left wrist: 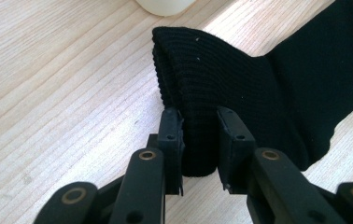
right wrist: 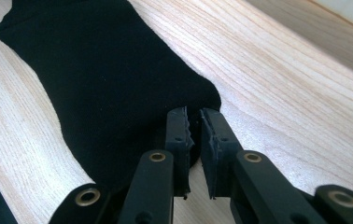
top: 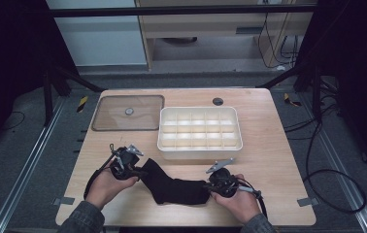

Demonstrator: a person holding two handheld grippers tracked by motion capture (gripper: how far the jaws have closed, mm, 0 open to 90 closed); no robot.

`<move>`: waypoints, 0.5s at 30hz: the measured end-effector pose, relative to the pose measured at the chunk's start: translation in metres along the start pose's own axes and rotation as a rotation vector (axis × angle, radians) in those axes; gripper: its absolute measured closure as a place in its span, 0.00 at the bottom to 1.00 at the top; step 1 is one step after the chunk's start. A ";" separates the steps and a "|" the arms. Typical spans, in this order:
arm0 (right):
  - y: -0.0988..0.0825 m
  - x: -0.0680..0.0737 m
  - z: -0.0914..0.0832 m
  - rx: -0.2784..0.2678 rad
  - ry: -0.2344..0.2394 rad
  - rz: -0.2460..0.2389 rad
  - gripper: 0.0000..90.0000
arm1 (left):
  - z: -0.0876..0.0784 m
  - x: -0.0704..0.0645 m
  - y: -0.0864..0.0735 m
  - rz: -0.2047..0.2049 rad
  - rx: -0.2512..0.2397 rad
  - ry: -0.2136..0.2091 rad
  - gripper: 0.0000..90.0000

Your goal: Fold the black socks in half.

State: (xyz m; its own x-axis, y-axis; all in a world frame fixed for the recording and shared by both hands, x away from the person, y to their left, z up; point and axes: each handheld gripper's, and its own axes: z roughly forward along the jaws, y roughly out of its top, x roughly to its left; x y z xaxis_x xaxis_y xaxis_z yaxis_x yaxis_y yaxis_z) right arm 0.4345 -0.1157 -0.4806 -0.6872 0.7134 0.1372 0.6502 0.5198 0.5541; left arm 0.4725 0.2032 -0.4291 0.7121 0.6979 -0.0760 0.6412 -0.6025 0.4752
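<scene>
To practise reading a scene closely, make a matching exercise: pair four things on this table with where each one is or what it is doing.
Things:
1. black sock
2. clear lid
3. white divided box
4. left gripper

Places or states:
A. flat at the table's far left
B. clamped on the ribbed cuff
C. open, at the table's middle
D. stretched between both grippers

Pairs: 1-D, 2-A, 3-C, 4-B
</scene>
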 end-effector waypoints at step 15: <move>0.002 0.004 0.002 0.002 0.003 -0.007 0.91 | -0.007 -0.013 0.012 0.034 -0.016 -0.014 0.81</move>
State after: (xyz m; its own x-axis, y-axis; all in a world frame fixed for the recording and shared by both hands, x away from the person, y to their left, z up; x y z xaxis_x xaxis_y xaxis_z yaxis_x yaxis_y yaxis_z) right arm 0.4331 -0.1109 -0.4806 -0.6924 0.7085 0.1361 0.6462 0.5253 0.5536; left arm 0.4686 0.1898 -0.4166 0.7373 0.6717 -0.0716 0.6120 -0.6192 0.4920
